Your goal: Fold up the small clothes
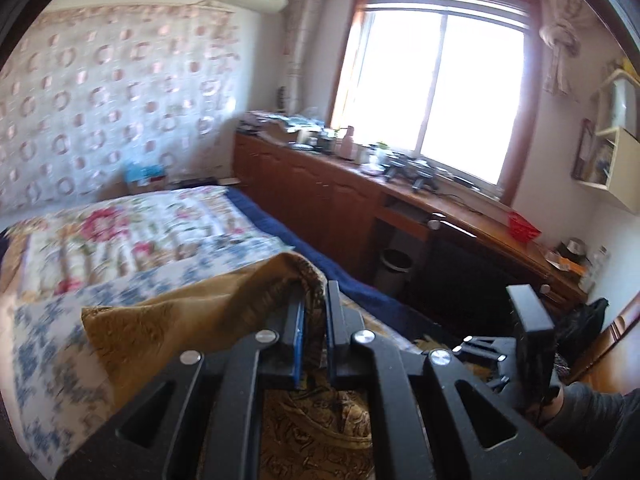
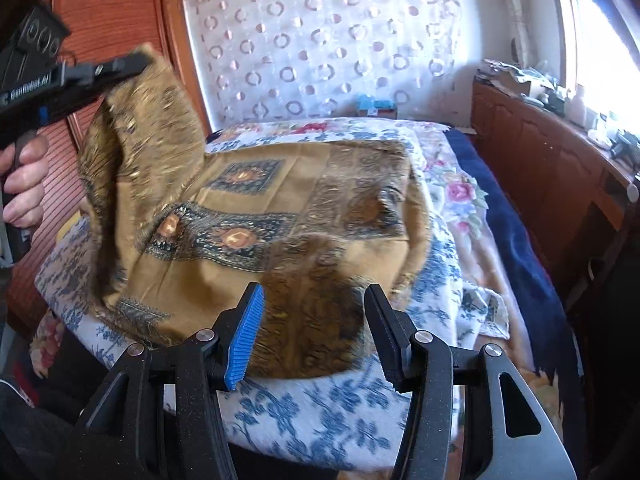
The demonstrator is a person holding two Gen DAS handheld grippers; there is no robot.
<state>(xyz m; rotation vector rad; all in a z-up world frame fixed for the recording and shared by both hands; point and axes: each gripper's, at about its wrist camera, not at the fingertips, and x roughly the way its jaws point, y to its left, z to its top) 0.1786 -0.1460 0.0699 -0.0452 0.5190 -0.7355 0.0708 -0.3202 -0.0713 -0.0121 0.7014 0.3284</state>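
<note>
Holding cloth (image 1: 192, 320) corner pinched in my left gripper (image 1: 316, 320), raised off bed (image 2: 340, 408) | right gripper (image 2: 314, 336) wide, empty, cloth edge just past its fingertips | risk: thin pinch slips, fold collapses

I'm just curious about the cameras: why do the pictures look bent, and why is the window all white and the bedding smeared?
Left wrist view: the fisheye lens bows the room, the window is blown out to pure white, and the bedspread is smeared. Right wrist view: curved in the same way, glare at the right edge, and the brown patterned cloth is softly blurred, while the right gripper looks sharp.
</note>
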